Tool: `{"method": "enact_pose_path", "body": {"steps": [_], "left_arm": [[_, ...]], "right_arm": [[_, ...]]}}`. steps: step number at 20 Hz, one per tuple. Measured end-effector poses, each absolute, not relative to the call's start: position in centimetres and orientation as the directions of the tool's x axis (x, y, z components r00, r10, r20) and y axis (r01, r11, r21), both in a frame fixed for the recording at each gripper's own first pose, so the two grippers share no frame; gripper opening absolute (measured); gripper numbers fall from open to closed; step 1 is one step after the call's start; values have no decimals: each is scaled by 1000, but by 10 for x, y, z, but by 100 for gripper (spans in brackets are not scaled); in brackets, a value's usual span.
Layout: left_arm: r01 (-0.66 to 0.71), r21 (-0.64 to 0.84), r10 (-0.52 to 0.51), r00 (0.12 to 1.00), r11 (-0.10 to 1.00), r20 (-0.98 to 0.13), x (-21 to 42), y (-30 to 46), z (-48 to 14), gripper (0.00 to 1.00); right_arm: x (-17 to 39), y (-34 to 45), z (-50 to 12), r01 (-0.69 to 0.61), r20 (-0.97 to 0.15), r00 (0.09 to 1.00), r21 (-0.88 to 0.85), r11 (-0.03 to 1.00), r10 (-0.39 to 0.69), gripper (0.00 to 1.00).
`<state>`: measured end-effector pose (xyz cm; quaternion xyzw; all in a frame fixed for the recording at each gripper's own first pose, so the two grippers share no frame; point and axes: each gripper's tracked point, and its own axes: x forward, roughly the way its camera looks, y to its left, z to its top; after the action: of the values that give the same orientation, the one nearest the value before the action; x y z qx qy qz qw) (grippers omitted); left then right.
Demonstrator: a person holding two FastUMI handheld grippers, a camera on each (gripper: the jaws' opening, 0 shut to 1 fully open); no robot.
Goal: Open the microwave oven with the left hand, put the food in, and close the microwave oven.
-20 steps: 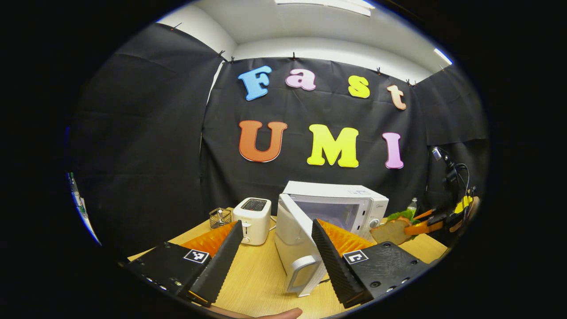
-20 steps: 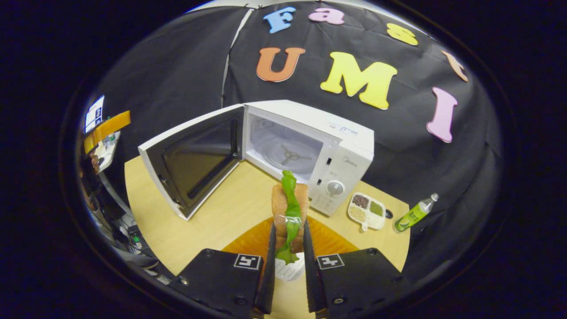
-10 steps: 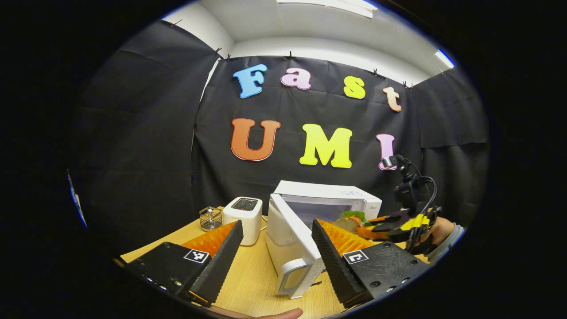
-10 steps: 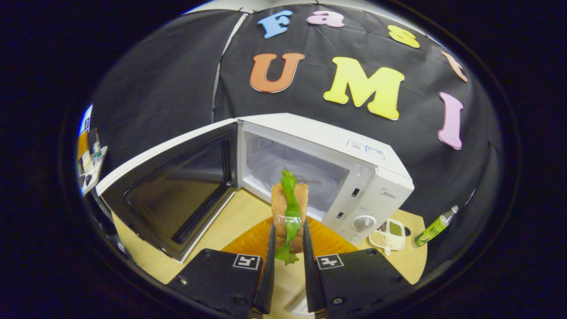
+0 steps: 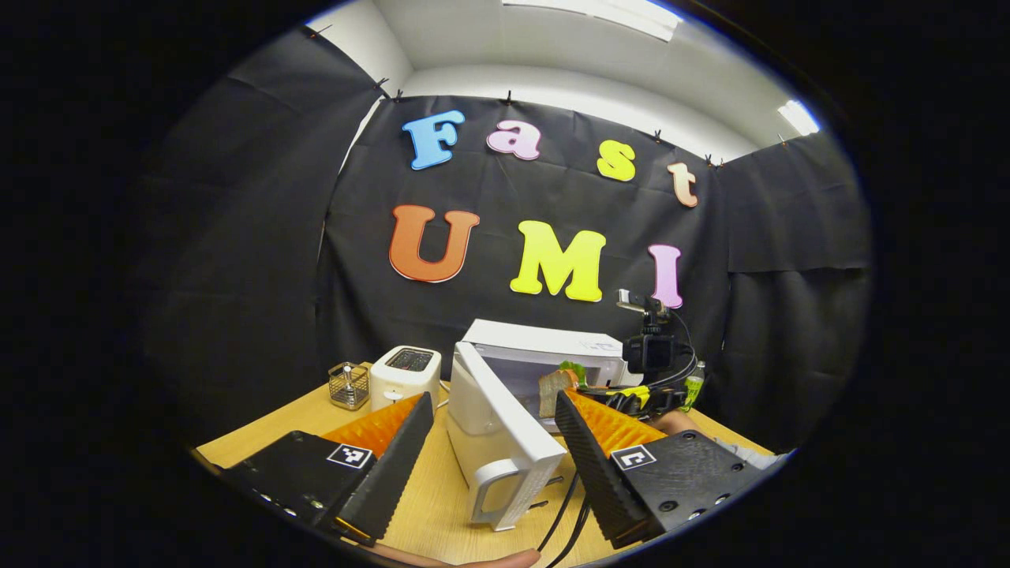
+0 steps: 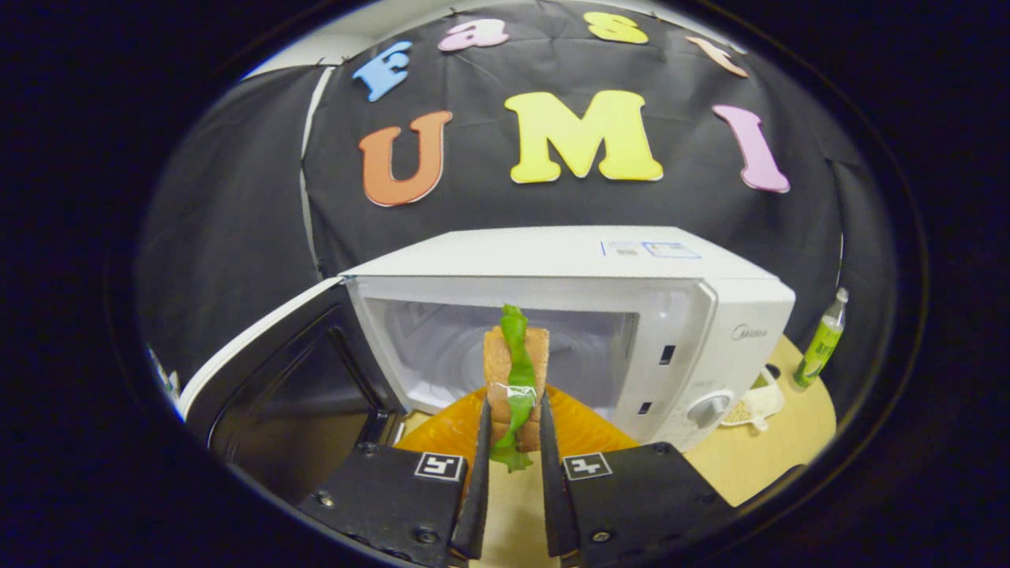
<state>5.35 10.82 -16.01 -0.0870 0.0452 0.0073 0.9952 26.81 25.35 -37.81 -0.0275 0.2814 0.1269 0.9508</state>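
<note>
So the light wooden counter (image 5: 442,505) carries the boxy white microwave oven (image 6: 568,315), and its white door with the loop handle (image 5: 497,442) is already swung wide, so step one looks done. What's left: getting the food inside and shutting the door. The right gripper (image 6: 513,450) is clamped on the brown bread sandwich with a frilly green lettuce strip (image 6: 515,379), held upright on edge right at the cavity mouth, not set down yet. The left gripper (image 5: 493,457) hangs spread apart and empty near the door handle.
</note>
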Motion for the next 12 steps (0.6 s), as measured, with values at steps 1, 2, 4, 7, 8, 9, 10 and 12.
{"method": "enact_pose_path", "body": {"steps": [1, 2, 4, 7, 8, 9, 10, 12], "left_arm": [[-27, -172, 12, 996, 985, -88, 53, 111, -160, 94], [-31, -174, 16, 996, 984, -87, 52, 114, -161, 94], [-42, -171, 26, 995, 984, -95, 52, 119, -164, 94], [-89, -148, 73, 991, 985, -116, 51, 136, -174, 94], [-105, -145, 88, 989, 984, -118, 48, 142, -175, 94], [-117, -147, 100, 988, 982, -122, 47, 147, -179, 93], [-131, -152, 111, 985, 980, -130, 46, 153, -183, 94], [-162, -164, 138, 979, 973, -150, 45, 165, -190, 94]], "right_arm": [[278, 257, -384, -228, -526, 822, 50, 972, 220, 27], [286, 260, -390, -200, -517, 829, 83, 976, 214, 33], [301, 271, -403, -139, -508, 833, 192, 971, 220, 33], [329, 288, -409, -96, -474, 844, 324, 941, 250, 33], [336, 290, -414, -65, -466, 849, 371, 926, 247, 33], [342, 294, -419, -22, -460, 856, 427, 904, 237, 33], [349, 295, -425, 28, -446, 866, 495, 868, 226, 33], [356, 295, -431, 122, -421, 889, 597, 793, 181, 34]]}}
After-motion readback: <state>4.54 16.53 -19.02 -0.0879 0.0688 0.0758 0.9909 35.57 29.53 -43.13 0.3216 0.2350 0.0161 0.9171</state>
